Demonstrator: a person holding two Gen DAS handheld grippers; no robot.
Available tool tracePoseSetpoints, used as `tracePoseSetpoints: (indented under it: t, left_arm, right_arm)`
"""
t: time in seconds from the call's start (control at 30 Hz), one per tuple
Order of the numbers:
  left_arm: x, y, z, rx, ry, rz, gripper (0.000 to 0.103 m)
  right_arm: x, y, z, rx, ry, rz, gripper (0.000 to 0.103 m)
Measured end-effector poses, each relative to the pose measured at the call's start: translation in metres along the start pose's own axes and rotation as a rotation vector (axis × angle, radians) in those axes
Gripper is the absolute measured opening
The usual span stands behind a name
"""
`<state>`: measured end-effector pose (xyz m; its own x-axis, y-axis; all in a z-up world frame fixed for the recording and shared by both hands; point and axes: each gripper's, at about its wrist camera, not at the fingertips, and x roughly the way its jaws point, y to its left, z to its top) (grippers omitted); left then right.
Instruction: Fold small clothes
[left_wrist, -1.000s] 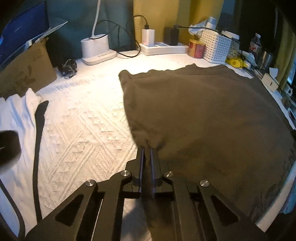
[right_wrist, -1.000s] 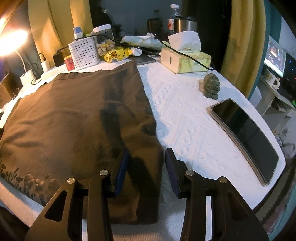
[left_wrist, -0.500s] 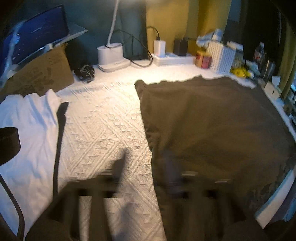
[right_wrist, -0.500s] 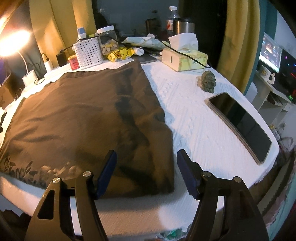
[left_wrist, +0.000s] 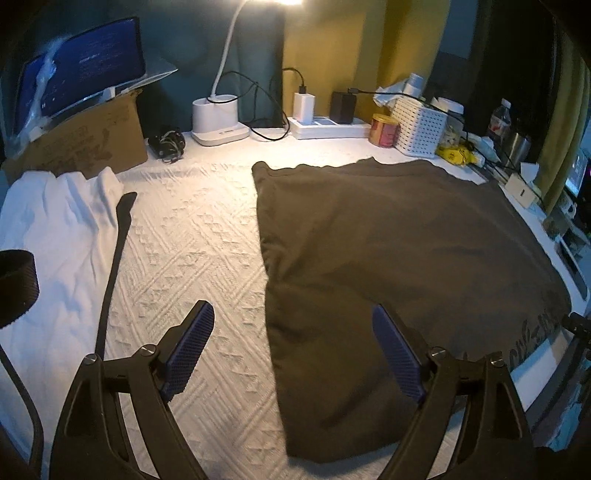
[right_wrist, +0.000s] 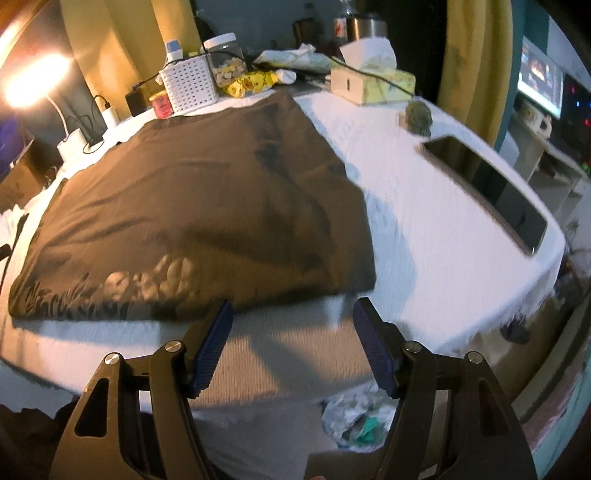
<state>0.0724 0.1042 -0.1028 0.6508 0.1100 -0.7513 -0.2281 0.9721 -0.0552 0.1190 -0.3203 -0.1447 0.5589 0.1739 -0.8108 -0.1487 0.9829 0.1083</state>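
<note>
A dark brown garment (left_wrist: 399, 251) lies folded flat on the white textured bedcover (left_wrist: 184, 236), with a pale print along its near edge (right_wrist: 122, 291). My left gripper (left_wrist: 293, 325) hovers over the garment's left near edge; its jaws are opening and nothing is pressed between the blue pads (left_wrist: 192, 347). In the right wrist view my right gripper (right_wrist: 291, 314) stands open just off the near edge of the garment (right_wrist: 207, 199), over the bed's front edge, holding nothing.
A white garment (left_wrist: 55, 229) and a black strap (left_wrist: 118, 243) lie at the left. Along the back stand a cardboard box (left_wrist: 85, 140), a lamp base (left_wrist: 218, 122), a power strip (left_wrist: 328, 125) and a white basket (left_wrist: 421, 127). A tablet (right_wrist: 487, 188), figurine (right_wrist: 419, 116) and tissue box (right_wrist: 369, 83) sit right.
The left gripper let go of the brown garment's edge, opened wide and drew back upward. The right gripper opened wider and pulled back off the garment past the bed's front edge.
</note>
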Motion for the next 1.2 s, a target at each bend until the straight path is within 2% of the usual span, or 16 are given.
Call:
tracePoseSetpoints:
  t: [0.4,0.57,0.63,0.9,1.2]
  left_arm:
    - [-0.005,-0.010,0.003,0.025,-0.005,0.031,0.087]
    - [-0.003,-0.009,0.006,0.022,-0.004,0.024,0.087]
    - [-0.001,-0.007,0.007,0.018,0.001,0.018,0.087]
    - [0.012,-0.001,0.012,0.016,0.028,0.029,0.087]
    - [0.029,0.010,0.022,-0.007,0.051,0.036,0.087]
  right_arm:
    - [0.004,0.013,0.003,0.066,-0.015,0.017,0.072]
    - [0.001,0.023,0.001,0.137,-0.021,0.062,0.073]
    - [0.003,0.028,0.002,0.133,-0.025,0.064,0.078]
    - [0.027,0.033,0.029,0.169,-0.077,0.091,0.082]
    - [0.054,0.050,0.061,0.112,-0.073,0.068,0.082]
